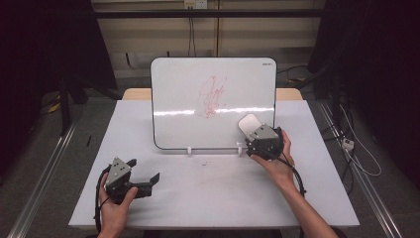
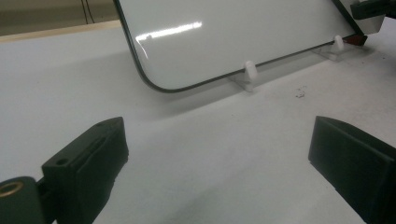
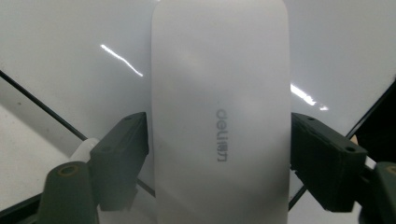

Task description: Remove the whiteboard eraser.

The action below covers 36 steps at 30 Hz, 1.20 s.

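A white table [image 1: 213,193] is seen from above, with a whiteboard [image 1: 188,84] propped upright on small white clips across the middle of the frame. A red scribble [image 1: 213,96] is drawn on the board, slightly right of centre.

At the lower left of the high view, the left gripper [image 1: 147,171] is held in a hand [image 1: 115,208] low over the table, well apart from the board. Its jaws are spread wide with nothing between them; in the left gripper view only bare table is seen between the two black pads [image 2: 93,158], with the board's rounded lower corner [image 2: 154,84] in the upper part of the frame.

At the centre right of the high view, the right gripper [image 1: 250,134] is held in a hand [image 1: 277,158] against the board's lower right corner. A white eraser [image 1: 249,125], oblong with rounded ends, is seen at its tip, lying against the board face. In the right gripper view the eraser [image 3: 219,112] is shown running up the centre of the frame with grey lettering on it, and the right gripper [image 3: 219,154] is closed on it: both black pads [image 3: 123,149] are pressed to its long sides, so the eraser is pinched between them.
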{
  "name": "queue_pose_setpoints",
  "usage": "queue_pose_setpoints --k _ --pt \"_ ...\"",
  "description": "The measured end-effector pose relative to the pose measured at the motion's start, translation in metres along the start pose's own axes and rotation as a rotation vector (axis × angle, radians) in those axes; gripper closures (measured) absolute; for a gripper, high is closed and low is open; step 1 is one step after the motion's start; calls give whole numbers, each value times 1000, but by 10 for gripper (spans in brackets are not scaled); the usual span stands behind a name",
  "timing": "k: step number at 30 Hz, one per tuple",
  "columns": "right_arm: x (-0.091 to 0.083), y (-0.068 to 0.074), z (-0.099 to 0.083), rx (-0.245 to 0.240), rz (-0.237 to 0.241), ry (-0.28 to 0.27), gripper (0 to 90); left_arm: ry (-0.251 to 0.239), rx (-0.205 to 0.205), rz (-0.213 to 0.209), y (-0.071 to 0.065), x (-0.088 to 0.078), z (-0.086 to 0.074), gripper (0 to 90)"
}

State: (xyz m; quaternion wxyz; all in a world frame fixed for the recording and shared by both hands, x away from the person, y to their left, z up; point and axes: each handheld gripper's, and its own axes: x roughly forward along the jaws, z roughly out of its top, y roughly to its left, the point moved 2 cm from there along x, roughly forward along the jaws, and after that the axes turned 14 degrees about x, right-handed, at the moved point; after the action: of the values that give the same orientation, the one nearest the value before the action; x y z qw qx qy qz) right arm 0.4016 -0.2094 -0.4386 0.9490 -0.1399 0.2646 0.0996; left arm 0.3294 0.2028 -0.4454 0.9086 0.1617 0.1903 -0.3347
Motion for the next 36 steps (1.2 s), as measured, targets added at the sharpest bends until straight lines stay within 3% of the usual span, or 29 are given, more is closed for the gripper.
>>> queue_pose_setpoints --k 3,8,20,29,36 --pt "0 -1 0 6 -2 1 303 -1 4 -4 -1 0 1 44" --pt "1 1 2 -11 -16 18 306 1 10 -4 -1 0 1 44" --pt "0 -1 4 0 -4 36 315 11 9 -7 1 2 -1 44" --pt "-1 -6 6 38 38 42 316 8 6 -2 -1 1 -1 44" --pt "-3 -13 6 109 91 42 316 4 0 7 1 -1 -2 44"
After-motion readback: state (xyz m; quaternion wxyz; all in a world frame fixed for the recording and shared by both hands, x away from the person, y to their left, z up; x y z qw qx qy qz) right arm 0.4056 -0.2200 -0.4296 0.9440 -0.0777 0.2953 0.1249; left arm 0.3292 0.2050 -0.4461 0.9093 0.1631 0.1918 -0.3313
